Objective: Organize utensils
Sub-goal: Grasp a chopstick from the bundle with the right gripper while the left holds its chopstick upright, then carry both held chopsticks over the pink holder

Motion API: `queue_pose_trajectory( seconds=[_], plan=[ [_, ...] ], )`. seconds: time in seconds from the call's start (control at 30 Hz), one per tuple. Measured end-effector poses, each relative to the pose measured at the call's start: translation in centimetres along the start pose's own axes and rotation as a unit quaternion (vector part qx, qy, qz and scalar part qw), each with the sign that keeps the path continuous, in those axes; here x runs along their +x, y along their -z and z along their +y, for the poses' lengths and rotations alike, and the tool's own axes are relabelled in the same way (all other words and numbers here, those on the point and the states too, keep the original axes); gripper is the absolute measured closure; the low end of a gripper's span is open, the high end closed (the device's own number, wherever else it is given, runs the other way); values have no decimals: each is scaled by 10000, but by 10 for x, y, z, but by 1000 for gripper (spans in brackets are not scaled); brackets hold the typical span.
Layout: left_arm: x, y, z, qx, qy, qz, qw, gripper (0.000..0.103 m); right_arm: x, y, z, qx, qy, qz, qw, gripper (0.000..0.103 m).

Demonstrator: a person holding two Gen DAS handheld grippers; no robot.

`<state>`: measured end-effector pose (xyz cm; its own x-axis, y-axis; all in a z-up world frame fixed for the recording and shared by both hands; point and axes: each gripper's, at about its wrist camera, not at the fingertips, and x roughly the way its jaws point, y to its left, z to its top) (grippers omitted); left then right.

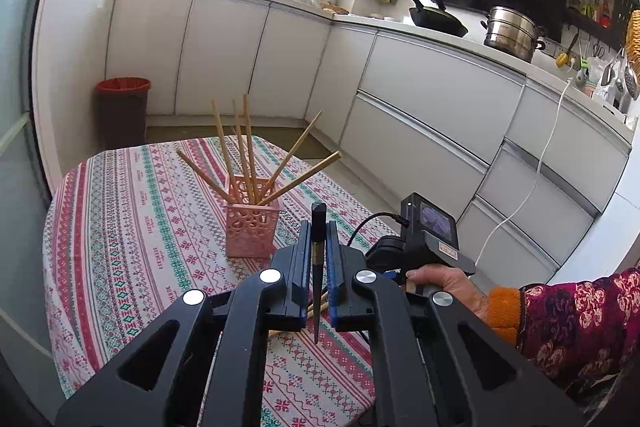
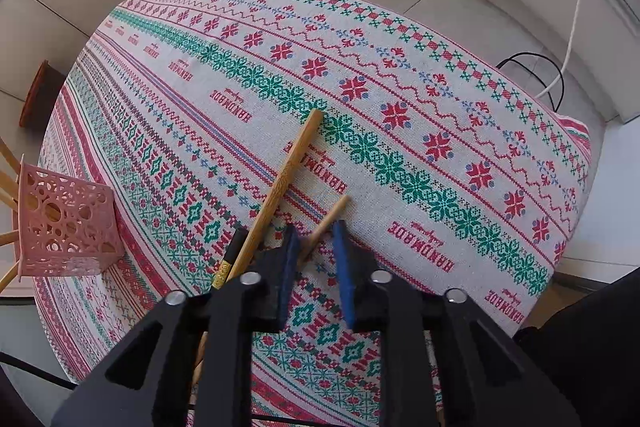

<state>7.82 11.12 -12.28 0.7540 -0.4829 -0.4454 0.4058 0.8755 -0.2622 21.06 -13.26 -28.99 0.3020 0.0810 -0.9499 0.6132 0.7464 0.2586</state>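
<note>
Left gripper [image 1: 319, 255]: fingers [image 1: 303, 259] clenched on a dark chopstick [image 1: 318, 227], which stands nearly upright between the blue pads, its square top above the fingertips and its thin tip hanging below, clear of the tabletop [image 1: 120, 211].

Right gripper [image 2: 316, 239]: pointed steeply down at the cloth. A slender bamboo chopstick [image 2: 330, 217] lies slantwise in the narrow gap between its fingers [image 2: 290, 247]; it touches the left pad, while a gap shows at the right pad. Whether it is truly gripped cannot be told. A hand [image 1: 448, 285] in a patterned sleeve with an orange cuff holds this tool, seen at the lower right of the left wrist view.

Just left of the right fingers, a thicker bamboo chopstick [image 2: 288, 175] lies flat on the patterned cloth, with a dark chopstick with a yellow band [image 2: 230, 259] beside it; both pass under the gripper body.

Pink perforated holder [image 1: 250, 223]: upright on the tabletop, beyond the left gripper, holding several bamboo chopsticks [image 1: 244, 147] fanned outward. In the right wrist view it sits at the far left edge.
</note>
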Motion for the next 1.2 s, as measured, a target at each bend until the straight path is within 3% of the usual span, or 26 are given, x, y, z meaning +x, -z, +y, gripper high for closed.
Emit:
queue_pose_trajectory(
  seconds=[0.2,0.37,0.5,0.77,1.0,1.07,1.1,1.2],
  plan=[
    [-4,-3,2,-134,-188,-38,9997,97,-9,2,-17,72,-745,-115,9971,99],
    [-8,-13,-5,-195,-284,-81,9994,97,-58,16,-12,-738,-1288,-754,9860,99],
    [-9,-21,-15,-206,-290,-92,9993,97,-111,40,-7,-1683,-1597,-1420,9623,99],
    [-7,-39,-36,-160,-431,-19,9989,97,-195,81,-9,-3028,-2063,-2362,9000,99],
    [-11,-57,-49,4,-549,-104,9984,97,-247,87,-12,-3362,-2356,-2709,8707,103],
    [-9,-61,-50,5,-555,-94,9984,97,-251,81,-10,-3392,-2364,-2662,8707,103],
    [-9,-62,-50,-16,-570,-89,9983,97,-246,76,-8,-3403,-2341,-2462,8768,103],
    [-8,-60,-50,-28,-580,-53,9983,97,-214,49,-12,-3007,-2189,-1841,9098,101]
  ],
)
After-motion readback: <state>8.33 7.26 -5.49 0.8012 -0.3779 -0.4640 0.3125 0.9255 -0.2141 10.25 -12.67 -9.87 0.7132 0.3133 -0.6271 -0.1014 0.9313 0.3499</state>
